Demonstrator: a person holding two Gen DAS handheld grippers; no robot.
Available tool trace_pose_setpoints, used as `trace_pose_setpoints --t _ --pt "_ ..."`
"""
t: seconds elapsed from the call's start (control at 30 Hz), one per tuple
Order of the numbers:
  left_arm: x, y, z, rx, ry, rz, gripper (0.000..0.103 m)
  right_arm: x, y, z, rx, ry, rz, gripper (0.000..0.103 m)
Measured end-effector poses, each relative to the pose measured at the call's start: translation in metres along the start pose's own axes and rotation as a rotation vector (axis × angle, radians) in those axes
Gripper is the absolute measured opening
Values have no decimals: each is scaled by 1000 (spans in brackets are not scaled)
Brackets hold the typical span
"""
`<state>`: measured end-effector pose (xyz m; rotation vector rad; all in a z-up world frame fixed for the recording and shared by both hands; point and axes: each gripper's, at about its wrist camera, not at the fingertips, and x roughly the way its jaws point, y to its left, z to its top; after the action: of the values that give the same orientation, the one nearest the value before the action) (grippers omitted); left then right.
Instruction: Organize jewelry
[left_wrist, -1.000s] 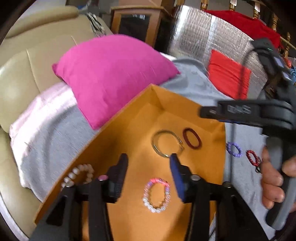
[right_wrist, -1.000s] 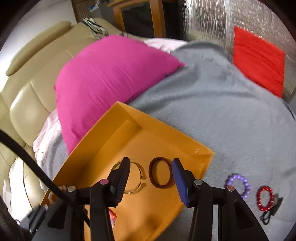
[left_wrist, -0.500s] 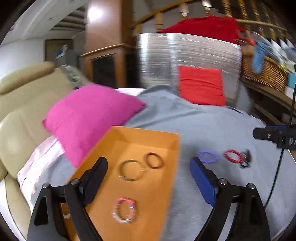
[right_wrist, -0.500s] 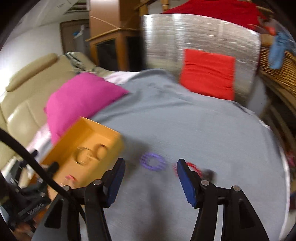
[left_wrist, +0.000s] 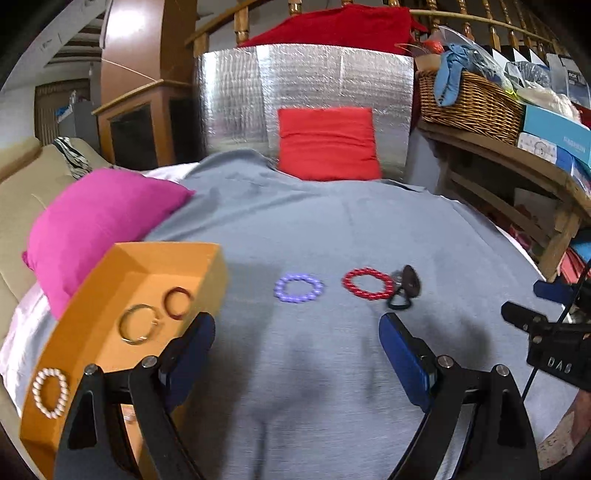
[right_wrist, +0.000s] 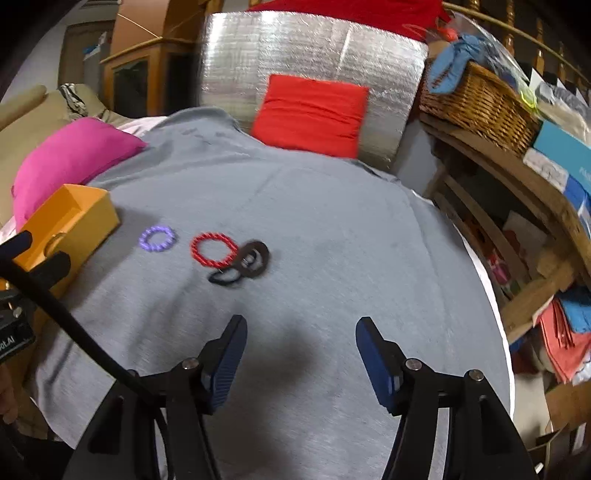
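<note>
Left wrist view: left gripper (left_wrist: 297, 343) spread wide with nothing between the jaws, having just been opening, aimed down over the grey blanket (left_wrist: 332, 229). Purple bead bracelet (left_wrist: 298, 288) lying flat at 12 o'clock from the fingertips; red bead bracelet (left_wrist: 367, 283) at 1 o'clock, touching a dark pendant on a black cord (left_wrist: 405, 286) on its far side. Orange tray (left_wrist: 92, 295) at 9 to 10 o'clock, already holding a thin metal bangle (left_wrist: 138, 324), a dark red ring (left_wrist: 178, 302) and a white pearl bracelet (left_wrist: 50, 392). Right wrist view: right gripper (right_wrist: 297, 363) about half spread and empty, jaws likewise just opening. Red bead bracelet (right_wrist: 214, 249) at 11 o'clock, purple bead bracelet (right_wrist: 158, 239) further toward 10 o'clock, pendant and cord (right_wrist: 243, 264) overlapping the red one's edge; tray corner (right_wrist: 70, 218) at 9 to 10 o'clock. Handling, as judgement: both bracelets very light, probably strung on elastic, so limp rather than rigid and likely to sag or swing from a single pinch; beads smooth and rounded, so prone to rolling out of flat pads. Recommended hold: one pad inside the loop, one outside, pinching across the strand at the near arc, pressing slightly into the soft blanket. For the red bracelet, grip at the side away from the cord to avoid dragging the pendant along.
</note>
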<state>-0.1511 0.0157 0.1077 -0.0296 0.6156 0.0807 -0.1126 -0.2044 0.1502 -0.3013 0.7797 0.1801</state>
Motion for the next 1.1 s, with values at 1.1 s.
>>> trace_pose_setpoints --t 1.1 --pt "12 -30 0 33 14 -8 90 -9 -23 -16 6 -29 23 65"
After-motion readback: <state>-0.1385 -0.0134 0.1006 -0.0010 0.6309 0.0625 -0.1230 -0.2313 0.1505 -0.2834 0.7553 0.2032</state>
